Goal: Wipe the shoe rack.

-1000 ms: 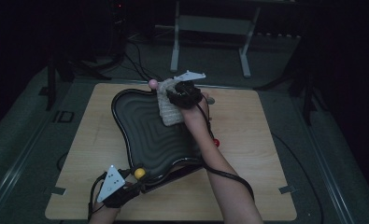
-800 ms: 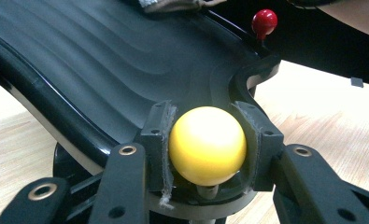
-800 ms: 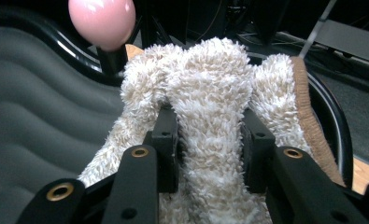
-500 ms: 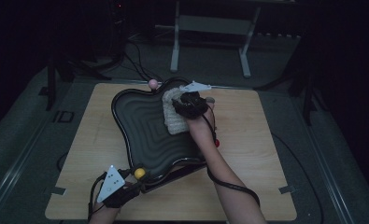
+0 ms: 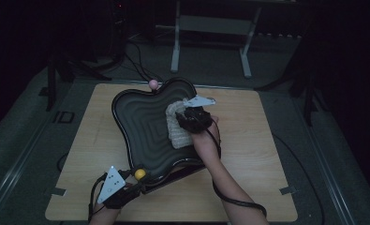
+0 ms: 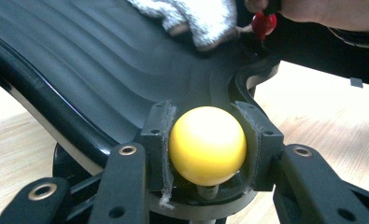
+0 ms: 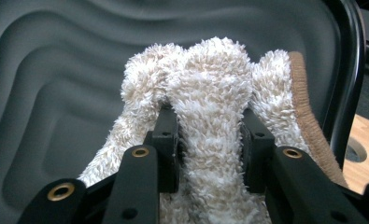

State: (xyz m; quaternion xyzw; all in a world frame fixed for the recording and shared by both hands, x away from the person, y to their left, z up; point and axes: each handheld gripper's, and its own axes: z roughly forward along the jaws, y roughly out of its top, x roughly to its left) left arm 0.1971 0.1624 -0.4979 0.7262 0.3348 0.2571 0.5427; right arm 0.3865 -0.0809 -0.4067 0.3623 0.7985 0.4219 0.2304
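Observation:
A black wavy tray [image 5: 140,126] with ridged steps lies on the wooden table [image 5: 248,154]. It has ball knobs at its corners: yellow [image 5: 139,173], pink [image 5: 152,84] and red [image 6: 263,23]. My left gripper [image 6: 207,145] is shut on the yellow knob [image 6: 207,144] at the tray's near corner [image 6: 79,70]. My right gripper [image 7: 209,140] is shut on a fluffy cream cloth [image 7: 210,88] with a brown edge, pressed against the tray's inside [image 7: 56,93]. From above, the cloth [image 5: 177,126] lies on the tray's right part under my right gripper [image 5: 185,123].
Bare wood [image 5: 257,140] lies right of the tray and along the near edge. Cables trail from both grippers over the table's front. A metal stand [image 5: 210,37] and dark floor lie beyond the table's far edge.
My right gripper has dragged the cloth across the tray toward the near right. The left gripper and the tray have stayed put.

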